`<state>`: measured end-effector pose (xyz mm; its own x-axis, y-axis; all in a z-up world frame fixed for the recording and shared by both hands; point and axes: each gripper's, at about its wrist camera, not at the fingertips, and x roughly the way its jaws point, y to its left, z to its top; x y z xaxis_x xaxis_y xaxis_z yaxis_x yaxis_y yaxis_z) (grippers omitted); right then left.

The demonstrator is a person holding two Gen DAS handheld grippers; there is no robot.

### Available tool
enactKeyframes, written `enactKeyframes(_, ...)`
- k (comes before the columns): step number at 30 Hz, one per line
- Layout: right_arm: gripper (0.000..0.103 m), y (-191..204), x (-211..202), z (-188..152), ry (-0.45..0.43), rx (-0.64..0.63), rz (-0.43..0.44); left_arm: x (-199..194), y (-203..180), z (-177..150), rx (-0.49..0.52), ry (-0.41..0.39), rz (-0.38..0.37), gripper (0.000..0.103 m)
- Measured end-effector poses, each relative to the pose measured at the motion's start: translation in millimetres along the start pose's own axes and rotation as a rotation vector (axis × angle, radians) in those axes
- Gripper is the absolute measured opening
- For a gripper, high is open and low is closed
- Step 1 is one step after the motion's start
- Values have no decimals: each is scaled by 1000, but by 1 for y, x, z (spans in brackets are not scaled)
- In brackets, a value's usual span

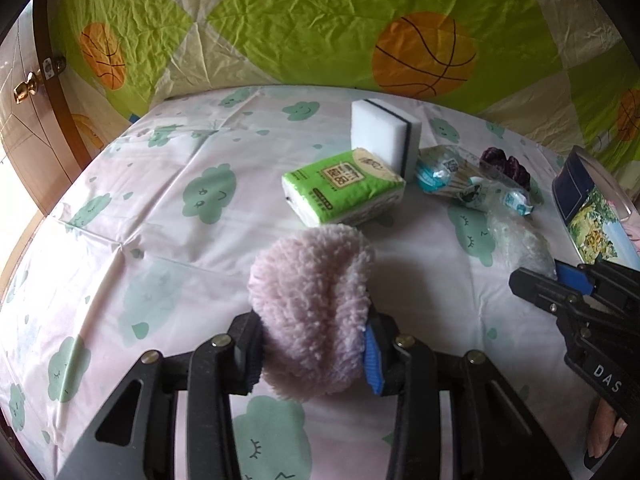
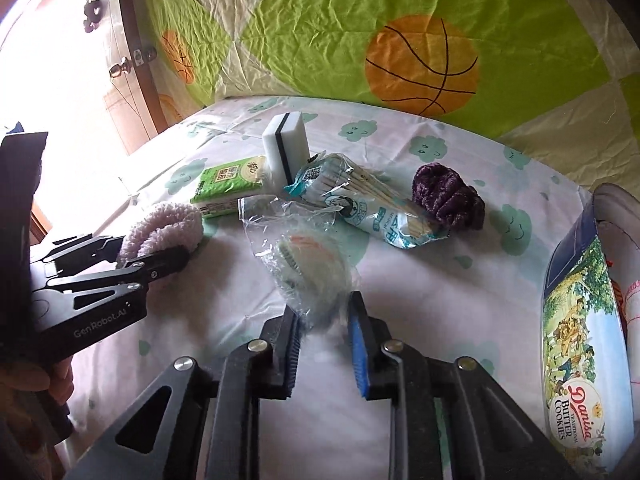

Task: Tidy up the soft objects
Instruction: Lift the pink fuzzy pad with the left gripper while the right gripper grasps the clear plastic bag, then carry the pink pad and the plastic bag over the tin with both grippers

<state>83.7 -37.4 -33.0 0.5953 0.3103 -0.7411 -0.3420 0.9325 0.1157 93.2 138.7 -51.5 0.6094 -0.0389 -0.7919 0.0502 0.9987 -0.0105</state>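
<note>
My left gripper is shut on a fluffy pink scrunchie, held just above the table; it also shows in the right wrist view. My right gripper is open, its fingers on either side of the near end of a clear plastic bag with a white round item. A purple scrunchie lies at the back right. A green tissue pack and a white sponge sit mid-table.
A packet of cotton swabs lies between the sponge and the purple scrunchie. A Danisa butter cookie tin stands at the right edge. A green basketball-print sheet hangs behind the cloud-print tablecloth.
</note>
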Motion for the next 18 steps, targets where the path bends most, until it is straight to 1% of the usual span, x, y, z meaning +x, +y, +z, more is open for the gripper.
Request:
enactKeyframes(3, 21, 2, -21, -5, -78, -1, 32, -2, 3, 0, -21, -11, 30, 39)
enactKeyframes(5, 21, 5, -37, -7, -137, -1, 39, -8, 6, -1, -36, -42, 58, 38)
enactKeyframes(9, 21, 6, -67, -10, -275, 7, 64, -32, 7, -5, -43, -161, 107, 38)
enactKeyframes(13, 21, -2, -96, -13, -407, 36, 87, -53, 5, -9, -56, -272, 173, 38)
enactKeyframes(14, 21, -4, -102, -14, -433, 45, 88, -58, 5, -10, -75, -297, 170, 38)
enactKeyframes(16, 21, -10, -113, -15, -478, 63, 78, -66, 4, -13, -129, -344, 125, 38)
enactKeyframes(18, 21, -15, -121, -17, -514, 76, 51, -71, -4, -13, -149, -386, 96, 38)
